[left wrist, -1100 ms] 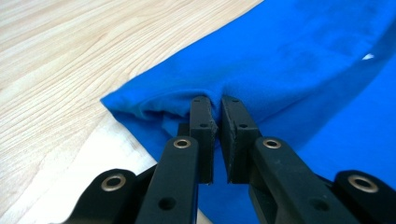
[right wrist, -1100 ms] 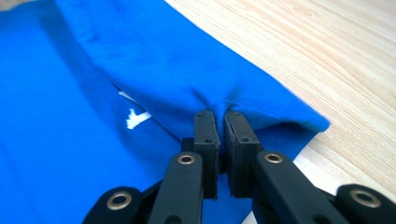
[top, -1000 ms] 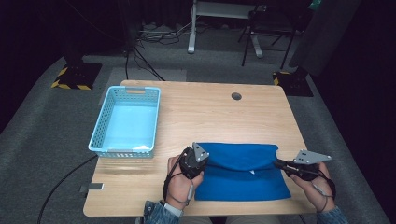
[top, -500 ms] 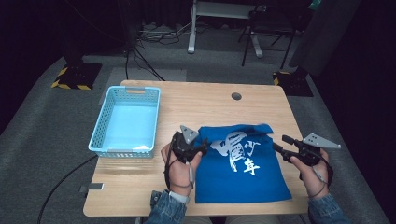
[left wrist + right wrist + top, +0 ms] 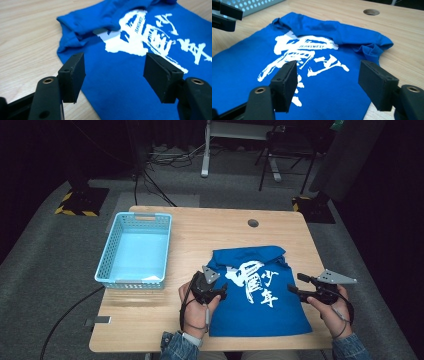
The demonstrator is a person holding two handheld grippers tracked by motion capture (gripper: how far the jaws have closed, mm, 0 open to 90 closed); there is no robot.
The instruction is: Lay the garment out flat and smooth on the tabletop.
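Your left gripper (image 5: 216,291) hangs with jaws spread and empty over the left edge of the blue T-shirt (image 5: 260,307), which lies print-up between your grippers, its top edge folded over. Your right gripper (image 5: 296,283) gapes empty at its right edge.

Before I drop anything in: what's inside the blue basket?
The light blue basket looks empty in the high view: a bare pale floor. Its near wall hides the strip of floor just behind it.
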